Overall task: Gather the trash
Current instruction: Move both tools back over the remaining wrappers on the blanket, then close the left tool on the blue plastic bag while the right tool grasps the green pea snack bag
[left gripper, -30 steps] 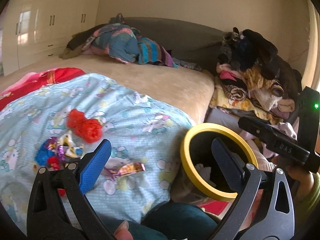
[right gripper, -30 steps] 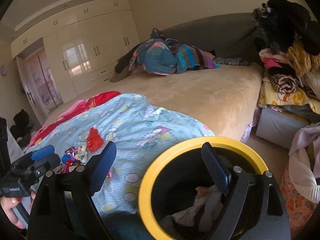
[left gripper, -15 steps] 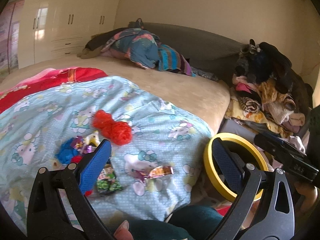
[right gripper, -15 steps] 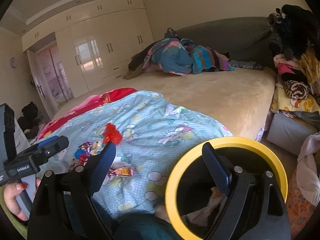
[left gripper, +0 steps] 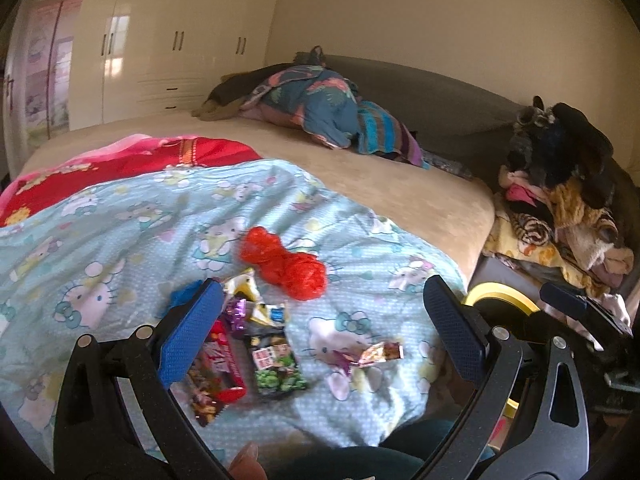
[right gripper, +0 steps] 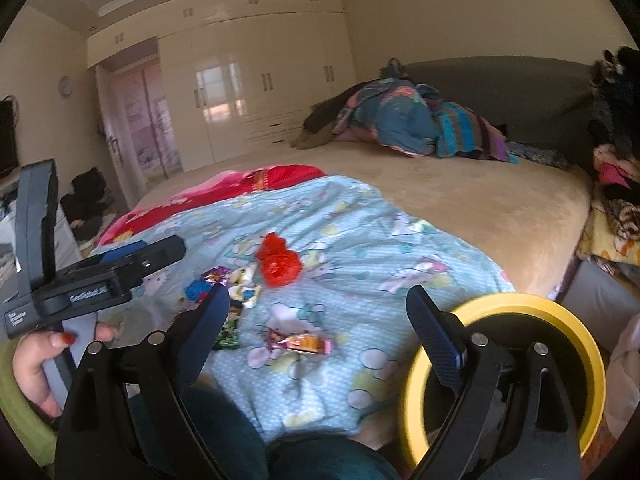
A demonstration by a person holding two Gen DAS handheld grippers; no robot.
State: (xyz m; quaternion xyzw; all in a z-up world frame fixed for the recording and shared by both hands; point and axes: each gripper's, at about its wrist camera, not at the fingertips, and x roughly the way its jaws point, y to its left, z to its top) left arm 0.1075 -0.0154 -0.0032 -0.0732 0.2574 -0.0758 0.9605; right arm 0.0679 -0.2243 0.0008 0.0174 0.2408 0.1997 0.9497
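Left gripper (left gripper: 324,320) spread wide, holding nothing; right gripper (right gripper: 320,316) likewise spread and bare. Trash on the blue cartoon blanket (left gripper: 120,232) — red crumpled bag (left gripper: 284,268), wrapper cluster (left gripper: 256,344) beside it, lone candy wrapper (right gripper: 300,344) nearer the yellow-rimmed bin (right gripper: 560,312), which stands just off the blanket's edge.

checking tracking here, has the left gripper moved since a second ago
Yes. The left gripper has swung left: the yellow-rimmed bin slid from between its fingers to the right edge, and the wrappers now sit between them.
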